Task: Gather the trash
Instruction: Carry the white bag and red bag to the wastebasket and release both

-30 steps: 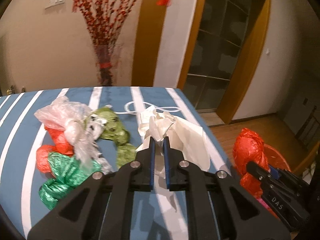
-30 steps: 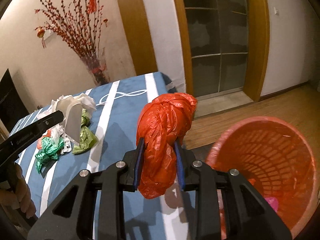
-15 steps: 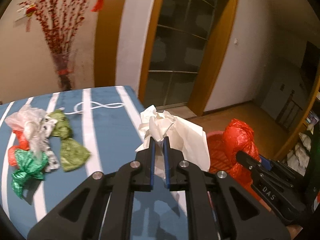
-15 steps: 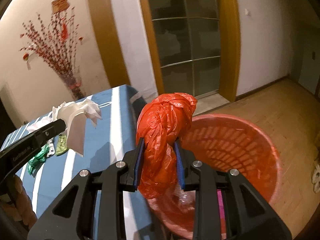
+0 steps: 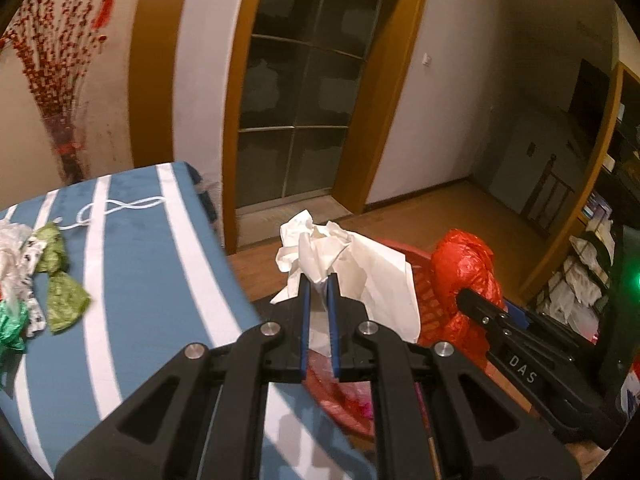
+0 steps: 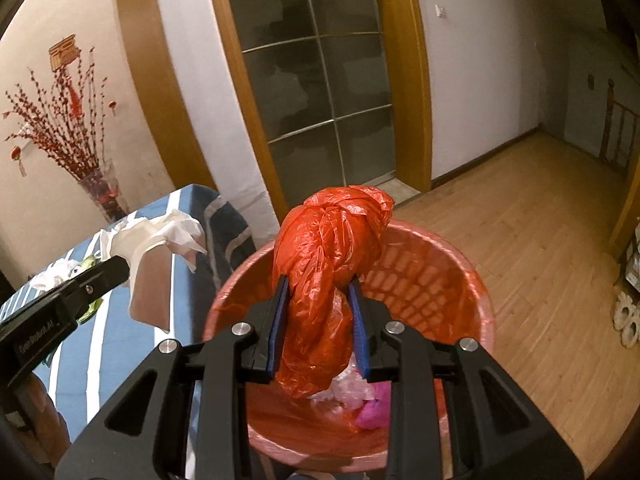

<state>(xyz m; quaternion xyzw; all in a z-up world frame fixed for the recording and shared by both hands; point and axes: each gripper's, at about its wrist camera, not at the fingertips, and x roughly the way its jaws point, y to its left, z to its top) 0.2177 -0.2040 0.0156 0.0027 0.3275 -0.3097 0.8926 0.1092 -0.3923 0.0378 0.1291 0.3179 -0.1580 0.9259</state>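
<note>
My right hand-held gripper (image 6: 318, 312) is clamped on a red bag (image 6: 328, 264), directly above the red bin (image 6: 440, 276). The bag hangs roughly vertical, its long axis pointing down into the bin mouth, so I judge a plain release should land it inside. The bin already holds clear and pink scraps.

My left hand-held gripper (image 5: 319, 304) is nearly closed on a white tissue wad (image 5: 344, 256). It sits over the surface (image 5: 160, 280) edge, with the bin just ahead and to its right, partly hidden behind the tissue. The right is the nearer of the 2 to the drop point; the left needs to go forward and right first.

More trash remains on the surface, well apart to the left: green bags (image 5: 60, 292), plus a clear bag (image 5: 14, 248) at the frame edge.

Readable text: "DAS" on the right tool body in the left view, "GenRobot.AI" on the left tool body in the right view.
</note>
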